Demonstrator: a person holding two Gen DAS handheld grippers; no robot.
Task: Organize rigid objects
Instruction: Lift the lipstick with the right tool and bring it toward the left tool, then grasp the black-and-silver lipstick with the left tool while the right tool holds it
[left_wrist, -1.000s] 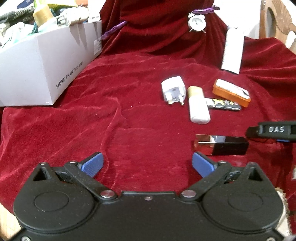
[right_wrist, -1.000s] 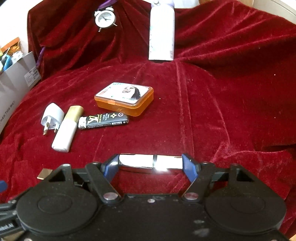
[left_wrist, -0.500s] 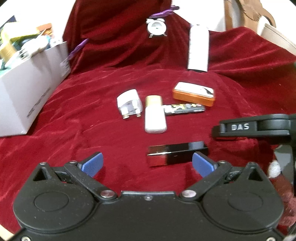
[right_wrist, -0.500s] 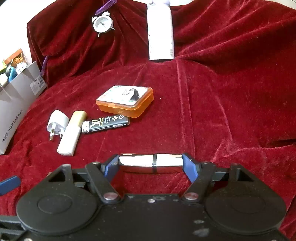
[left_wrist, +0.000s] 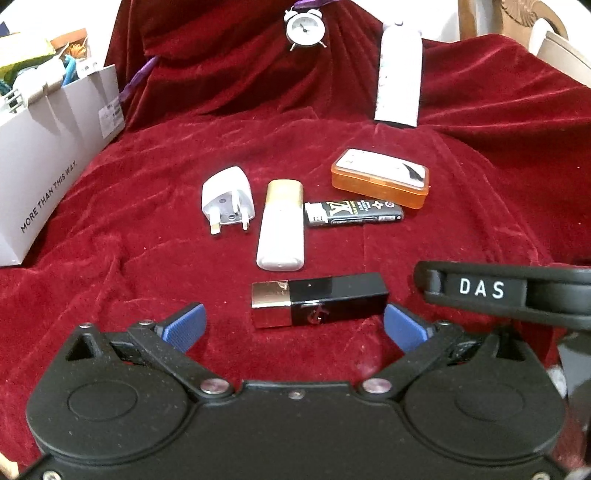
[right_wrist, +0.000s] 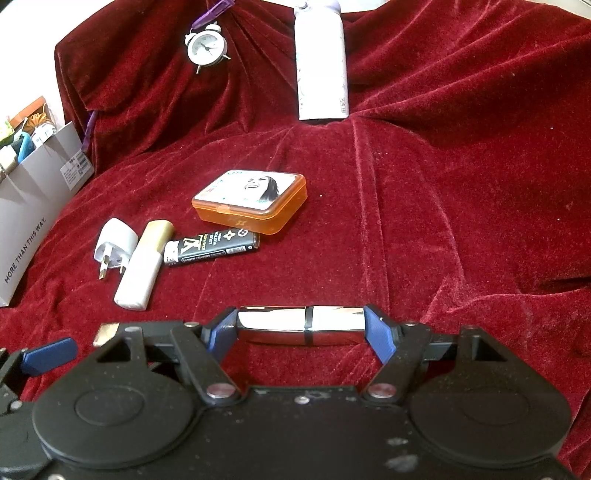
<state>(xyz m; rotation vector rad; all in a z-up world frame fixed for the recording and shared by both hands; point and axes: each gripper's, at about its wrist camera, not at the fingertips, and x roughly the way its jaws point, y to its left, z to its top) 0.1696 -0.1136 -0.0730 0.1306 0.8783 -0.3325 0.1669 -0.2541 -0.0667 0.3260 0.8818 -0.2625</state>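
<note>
My right gripper (right_wrist: 301, 326) clamps the silver tube (right_wrist: 301, 323) endwise (steadier); my left gripper (left_wrist: 294, 325), spread wide, lines up on the black lipstick (left_wrist: 319, 304).

I am looking at a crumpled red velvet cloth (left_wrist: 155, 280) covering the whole surface. At the far left, a white cardboard box (left_wrist: 48, 181) printed "MORE THAN THIS WAY" is sitting on it, holding assorted clutter. A purple ribbon (left_wrist: 138, 79) is hanging against the cloth's raised back.
</note>
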